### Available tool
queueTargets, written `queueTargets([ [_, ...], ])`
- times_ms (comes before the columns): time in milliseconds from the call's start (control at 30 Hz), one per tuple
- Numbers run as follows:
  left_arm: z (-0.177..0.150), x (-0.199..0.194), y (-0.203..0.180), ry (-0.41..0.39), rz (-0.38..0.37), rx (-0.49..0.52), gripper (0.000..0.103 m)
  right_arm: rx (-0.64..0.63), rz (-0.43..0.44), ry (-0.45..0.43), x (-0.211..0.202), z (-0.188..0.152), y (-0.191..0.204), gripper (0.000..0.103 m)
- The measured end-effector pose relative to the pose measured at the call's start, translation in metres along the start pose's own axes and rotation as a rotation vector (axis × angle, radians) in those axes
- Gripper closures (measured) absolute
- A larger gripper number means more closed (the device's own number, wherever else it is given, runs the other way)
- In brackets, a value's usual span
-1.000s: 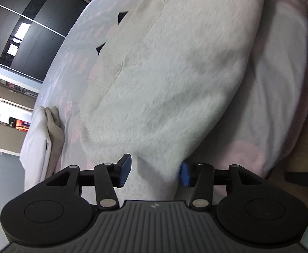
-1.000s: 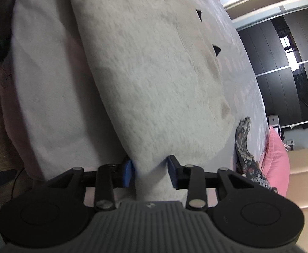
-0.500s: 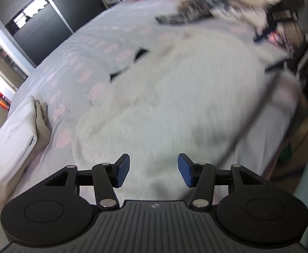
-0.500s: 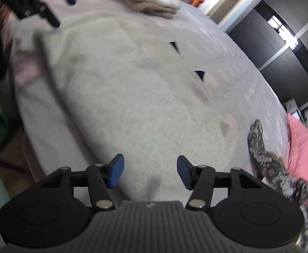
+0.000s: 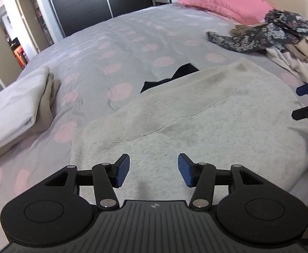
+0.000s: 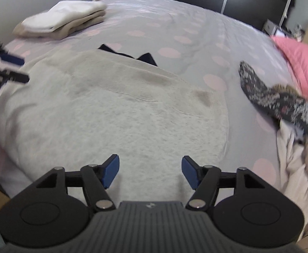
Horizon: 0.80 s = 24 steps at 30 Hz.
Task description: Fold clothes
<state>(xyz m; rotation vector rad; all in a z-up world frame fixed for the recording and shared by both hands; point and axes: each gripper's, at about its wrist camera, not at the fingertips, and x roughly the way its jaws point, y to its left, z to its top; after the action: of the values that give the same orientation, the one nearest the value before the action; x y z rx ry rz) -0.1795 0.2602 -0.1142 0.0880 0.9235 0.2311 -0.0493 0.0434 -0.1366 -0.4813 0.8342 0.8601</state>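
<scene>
A fuzzy grey sweater (image 5: 196, 113) lies flat across the middle on the dotted bedspread (image 5: 122, 42). The left gripper (image 5: 154, 169) hangs over its near edge, let go and holding nothing. The right gripper (image 6: 150, 171) tilts down too, its jaws opening, nothing between them.

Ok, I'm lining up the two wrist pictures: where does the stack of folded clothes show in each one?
Left wrist: folded stack at the left edge, mid-height, left of the grey sweatshirt.
Right wrist: folded stack at upper left, beyond the sweatshirt.
Shared landmark: the black garment peeking out at the sweatshirt's far edge.
</scene>
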Motion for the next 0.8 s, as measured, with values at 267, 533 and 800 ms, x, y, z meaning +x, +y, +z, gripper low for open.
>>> queueTargets([
  [267,-0.003,0.033,0.01,0.075,0.021,-0.073,0.054,0.243,-0.055,0.04,0.035,0.003,-0.046,0.035],
  [533,0.001,0.051,0.007,0.105,0.033,-0.077,0.054,0.376,-0.071,0.104,0.057,0.003,-0.075,0.032],
  [800,0.014,0.061,0.012,0.134,0.017,-0.142,0.054,0.472,-0.037,0.161,0.079,0.007,-0.092,0.026],
])
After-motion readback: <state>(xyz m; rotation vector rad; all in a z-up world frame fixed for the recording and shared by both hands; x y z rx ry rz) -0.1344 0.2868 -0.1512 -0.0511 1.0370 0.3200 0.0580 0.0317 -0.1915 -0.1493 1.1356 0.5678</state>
